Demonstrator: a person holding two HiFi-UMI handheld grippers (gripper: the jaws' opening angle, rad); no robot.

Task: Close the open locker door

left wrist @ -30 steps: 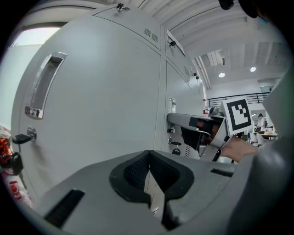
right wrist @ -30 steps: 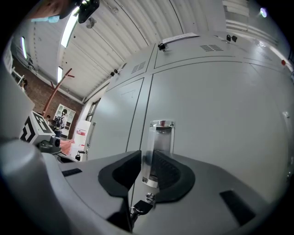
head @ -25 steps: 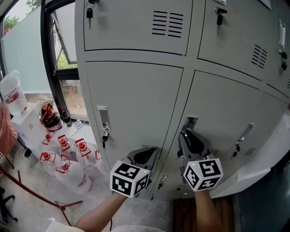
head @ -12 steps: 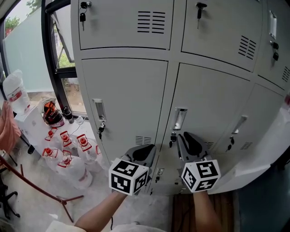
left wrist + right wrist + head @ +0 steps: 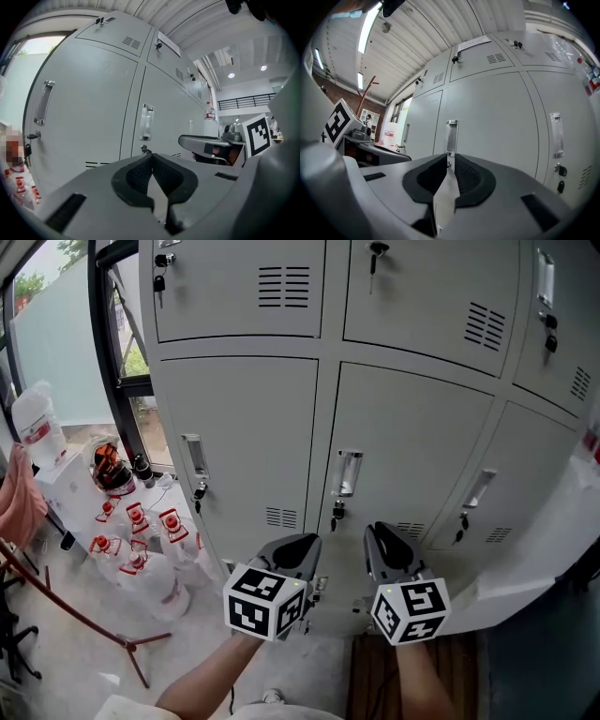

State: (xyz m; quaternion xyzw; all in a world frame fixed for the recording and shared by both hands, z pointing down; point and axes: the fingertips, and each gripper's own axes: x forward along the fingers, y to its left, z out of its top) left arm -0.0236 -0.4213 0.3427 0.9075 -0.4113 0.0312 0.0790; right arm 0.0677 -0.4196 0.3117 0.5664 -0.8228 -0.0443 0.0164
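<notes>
Both claws hang level before the lockers [image 5: 323,348], side by side, marker cubes toward us, clear of the steel.

The left gripper [image 5: 150,155] is clenched. Its pads meet tip to tip, with nothing in the bite.

The right gripper [image 5: 451,155] has just been closing its jaws, but a thin slit shows between the pads. It's released and grasping nothing.

Dead ahead of it, in its own view, stands the handle [image 5: 346,472] of the middle door [image 5: 412,446], well apart from the tips. That's the centre door of the middle row, far side of both claws. It sits flush in its frame, in line with the left door [image 5: 234,437] and the right door [image 5: 511,460]. A key [image 5: 336,517] dangles just under the handle. The left and right doors each have a key hanging under their own handles too.

The vented doors of the row above lie flush as well.

At the left there's a window [image 5: 117,352], and red-capped bottles [image 5: 141,549] are clustered on the floor beside the lockers.

At the near right, a pale panel [image 5: 525,582] juts out low beside the right door. I can't tell what it is.
</notes>
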